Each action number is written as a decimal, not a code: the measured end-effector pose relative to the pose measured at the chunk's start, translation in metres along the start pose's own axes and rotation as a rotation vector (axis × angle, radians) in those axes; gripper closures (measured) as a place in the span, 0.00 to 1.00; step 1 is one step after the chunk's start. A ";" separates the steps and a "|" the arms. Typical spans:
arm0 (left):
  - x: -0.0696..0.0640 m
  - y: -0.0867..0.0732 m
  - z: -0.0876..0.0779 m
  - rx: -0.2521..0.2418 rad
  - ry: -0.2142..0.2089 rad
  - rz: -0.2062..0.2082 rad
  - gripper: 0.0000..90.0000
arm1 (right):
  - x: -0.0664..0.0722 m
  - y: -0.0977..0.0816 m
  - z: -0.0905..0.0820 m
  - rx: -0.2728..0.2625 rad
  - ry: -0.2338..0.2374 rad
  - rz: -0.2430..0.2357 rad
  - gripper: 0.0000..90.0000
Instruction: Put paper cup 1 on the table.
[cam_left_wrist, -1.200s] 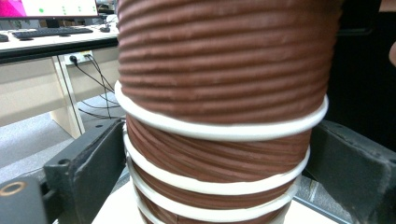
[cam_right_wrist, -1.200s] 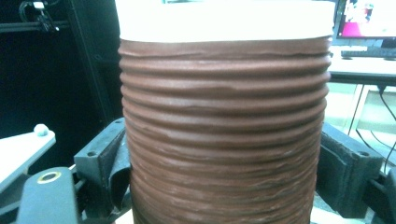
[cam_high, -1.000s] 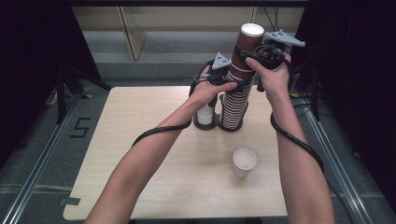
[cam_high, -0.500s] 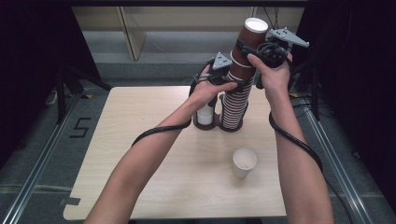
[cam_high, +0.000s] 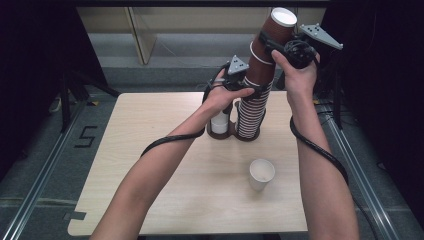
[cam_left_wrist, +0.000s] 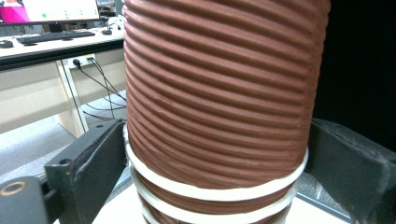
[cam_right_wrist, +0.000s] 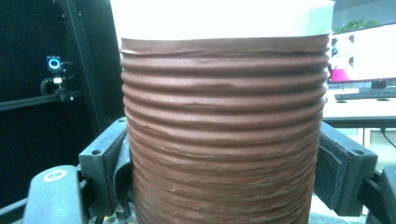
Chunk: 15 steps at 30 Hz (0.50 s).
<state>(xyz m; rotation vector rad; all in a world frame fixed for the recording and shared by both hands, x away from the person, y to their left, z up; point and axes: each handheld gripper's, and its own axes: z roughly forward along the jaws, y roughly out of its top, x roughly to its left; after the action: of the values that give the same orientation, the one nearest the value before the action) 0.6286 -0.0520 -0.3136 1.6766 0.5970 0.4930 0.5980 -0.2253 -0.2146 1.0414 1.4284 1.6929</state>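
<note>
A tall stack of brown ribbed paper cups (cam_high: 250, 117) stands at the back middle of the wooden table (cam_high: 165, 165). My left gripper (cam_high: 251, 90) is shut on the stack partway up; in the left gripper view its jaws press both sides of the ribbed wall (cam_left_wrist: 215, 116) just above a white rim. My right gripper (cam_high: 274, 44) is shut on the top brown cup (cam_high: 278, 30), which leans up and to the right above the stack. In the right gripper view the jaws clamp that cup (cam_right_wrist: 224, 140) below its white rim.
A short brown cup with a white inside (cam_high: 219, 125) stands against the stack's left side. A single white cup (cam_high: 261, 173) stands upright nearer the front right. Black cables trail from both grippers along the forearms. Dark frames flank the table.
The right gripper has lifted the top cup higher and a little to the right, out of the stack. The left gripper has stayed on the stack.
</note>
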 end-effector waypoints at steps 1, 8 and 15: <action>0.000 0.000 0.000 0.000 0.000 0.000 0.06 | 0.000 0.001 -0.001 -0.002 0.000 0.001 0.22; -0.001 0.000 0.000 -0.003 0.003 -0.002 0.06 | 0.000 0.005 -0.007 -0.037 0.000 0.027 0.22; -0.002 0.000 0.000 -0.007 0.007 0.001 0.07 | 0.000 0.011 -0.016 -0.068 -0.005 0.044 0.22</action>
<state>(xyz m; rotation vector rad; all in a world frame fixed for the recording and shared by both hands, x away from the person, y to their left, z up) 0.6272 -0.0529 -0.3139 1.6691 0.5989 0.5010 0.5839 -0.2339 -0.2053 1.0455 1.3447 1.7562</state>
